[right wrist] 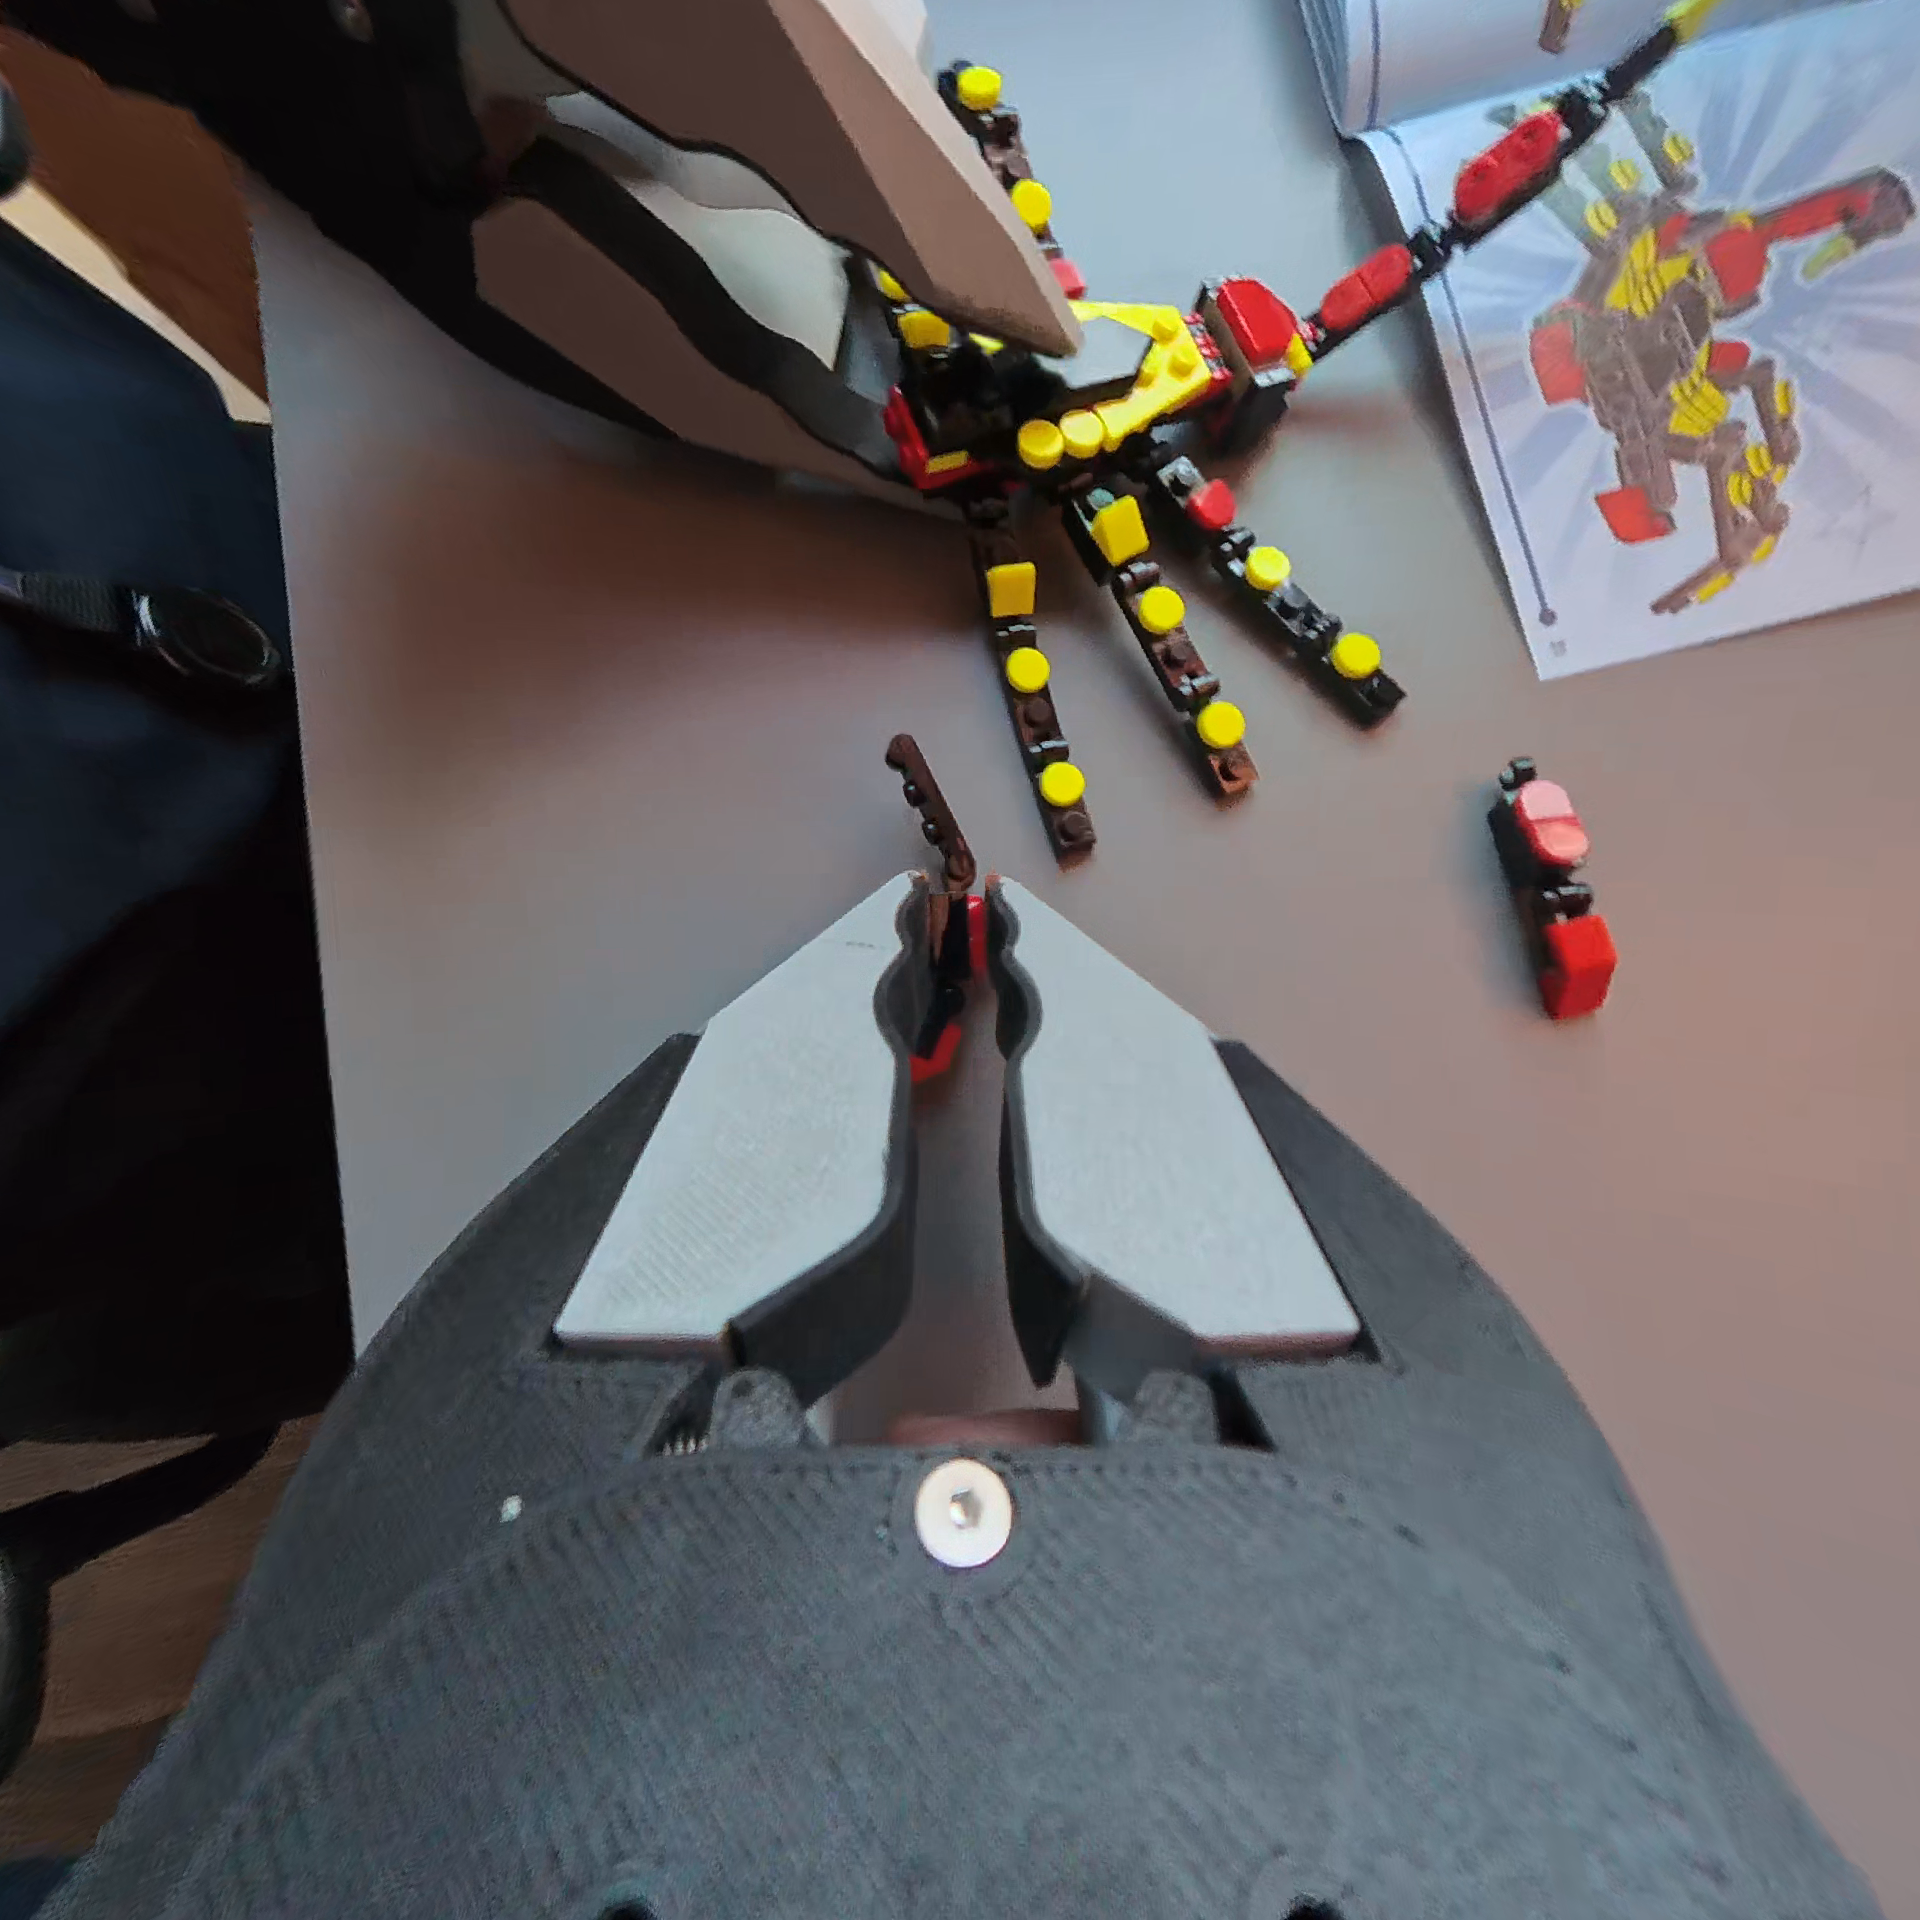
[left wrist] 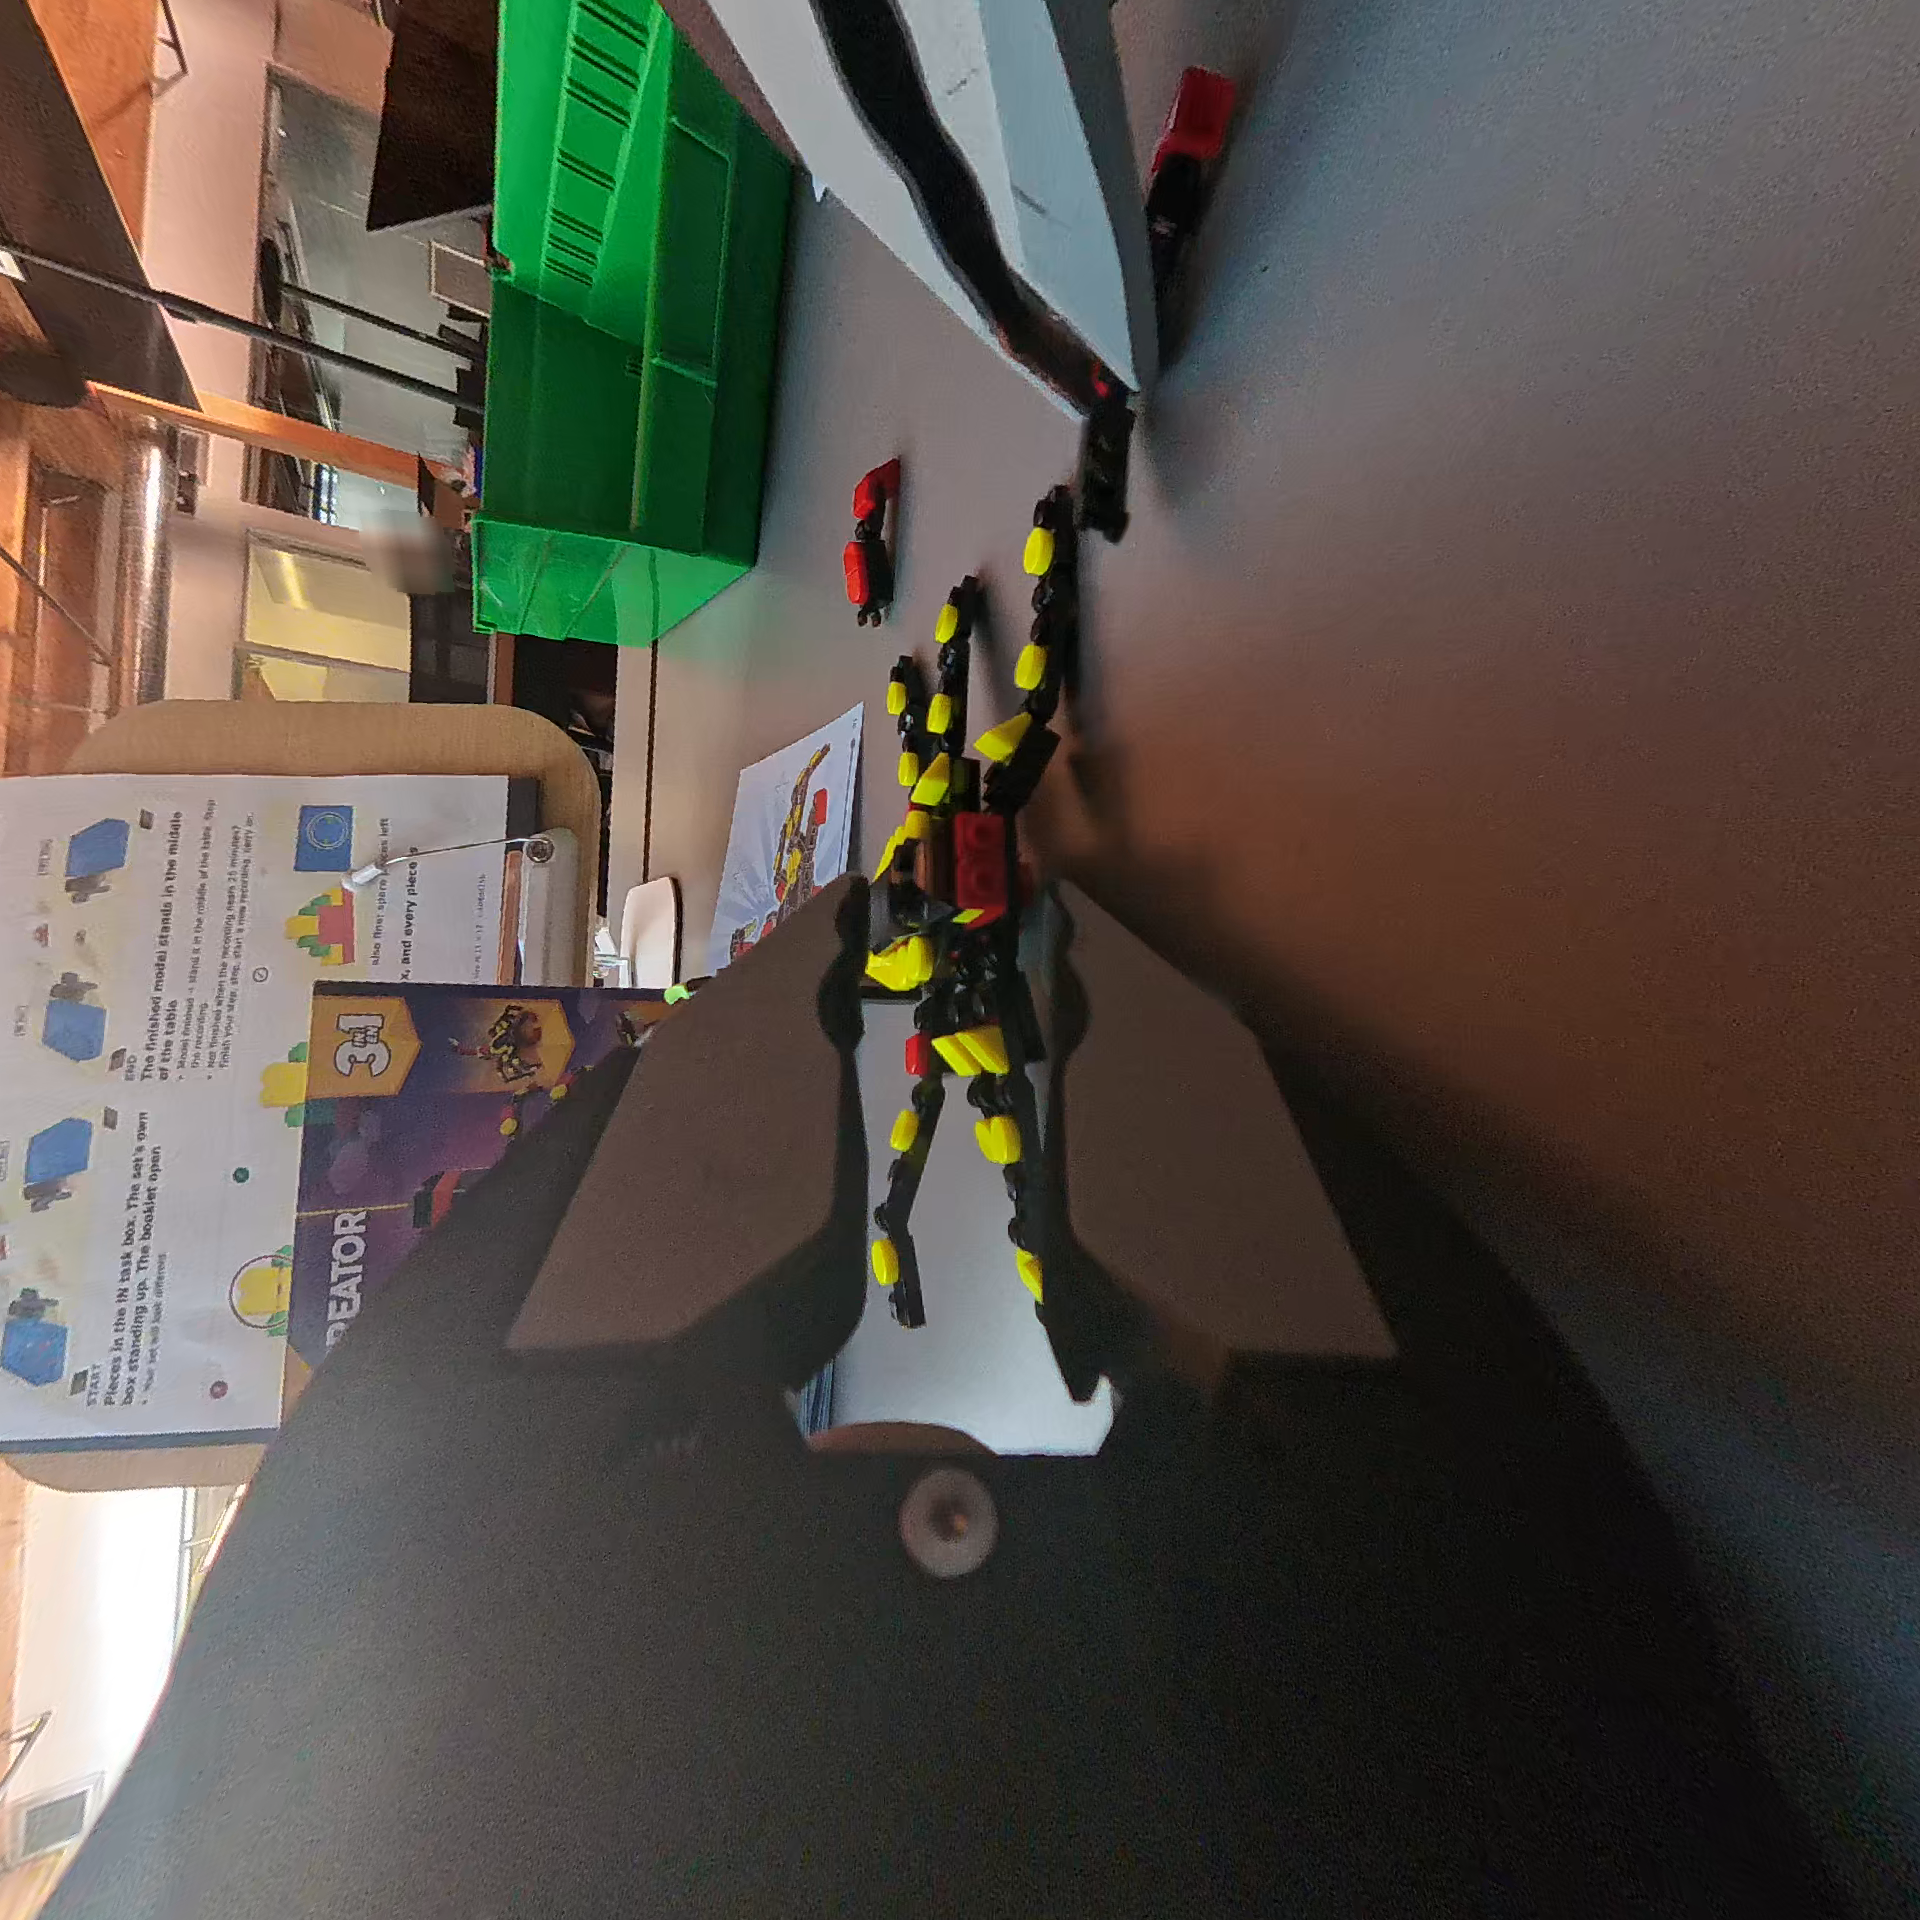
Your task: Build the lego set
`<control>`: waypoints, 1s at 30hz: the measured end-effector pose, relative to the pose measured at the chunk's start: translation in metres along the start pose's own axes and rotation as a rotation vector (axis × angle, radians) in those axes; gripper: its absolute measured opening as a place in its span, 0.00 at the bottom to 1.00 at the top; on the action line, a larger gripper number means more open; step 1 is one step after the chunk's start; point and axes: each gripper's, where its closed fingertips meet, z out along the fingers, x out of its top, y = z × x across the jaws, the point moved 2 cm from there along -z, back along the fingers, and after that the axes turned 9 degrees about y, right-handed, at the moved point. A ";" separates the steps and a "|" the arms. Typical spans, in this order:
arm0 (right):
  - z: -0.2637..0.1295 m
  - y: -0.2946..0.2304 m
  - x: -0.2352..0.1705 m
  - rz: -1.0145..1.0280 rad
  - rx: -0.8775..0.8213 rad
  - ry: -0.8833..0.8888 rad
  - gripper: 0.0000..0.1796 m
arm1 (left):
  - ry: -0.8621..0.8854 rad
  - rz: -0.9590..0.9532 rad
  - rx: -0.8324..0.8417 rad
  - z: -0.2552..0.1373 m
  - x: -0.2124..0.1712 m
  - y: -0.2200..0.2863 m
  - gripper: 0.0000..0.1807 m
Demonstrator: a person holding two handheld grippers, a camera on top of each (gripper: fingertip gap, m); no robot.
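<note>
A grey table (left wrist: 1558, 520) fills the near ground in both views, its matte top catching a warm orange glow in places. Past its far edge in the left wrist view, the room opens up: pinkish walls (left wrist: 197, 135), a wood-toned beam (left wrist: 260, 426) and a silvery metal duct (left wrist: 145, 561) running alongside it. Glass panes (left wrist: 332, 208) sit behind thin black poles (left wrist: 260, 322). Bright daylight pours in from a window (left wrist: 94, 1621) at one edge. A light wooden board with rounded corners (left wrist: 343, 738) stands beyond the table. In the right wrist view, brown floor (right wrist: 135, 1579) shows off the table's edge.
</note>
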 end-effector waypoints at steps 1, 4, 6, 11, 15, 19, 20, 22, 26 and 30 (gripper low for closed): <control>-0.002 0.002 0.000 0.000 -0.009 0.002 0.04 | 0.002 -0.002 0.000 0.000 0.000 0.000 0.17; -0.010 0.006 0.000 -0.019 -0.048 0.006 0.04 | 0.000 0.003 0.003 0.000 0.000 0.000 0.14; -0.014 0.010 -0.001 -0.032 -0.079 -0.012 0.04 | -0.004 0.009 0.003 0.001 0.000 0.001 0.13; -0.013 0.010 -0.008 -0.044 -0.092 -0.048 0.04 | -0.011 0.002 0.008 0.003 0.000 0.001 0.15; -0.012 0.010 -0.007 -0.068 -0.099 -0.041 0.08 | -0.011 -0.002 0.012 0.003 0.000 0.001 0.13; -0.028 0.020 0.008 -0.082 -0.131 0.047 0.12 | -0.006 -0.010 0.011 0.003 0.000 0.001 0.13; -0.034 0.029 0.012 -0.079 -0.168 0.074 0.13 | -0.005 -0.012 0.012 0.003 0.000 0.001 0.13; -0.045 0.056 0.020 -0.057 -0.266 0.119 0.13 | -0.005 -0.015 0.017 0.003 0.000 0.000 0.13; -0.039 0.095 0.019 -0.036 -0.330 0.086 0.19 | -0.003 -0.028 0.020 0.003 -0.001 -0.001 0.13; -0.013 0.106 0.006 -0.054 -0.279 -0.022 0.17 | -0.001 -0.050 0.017 0.003 -0.003 -0.001 0.15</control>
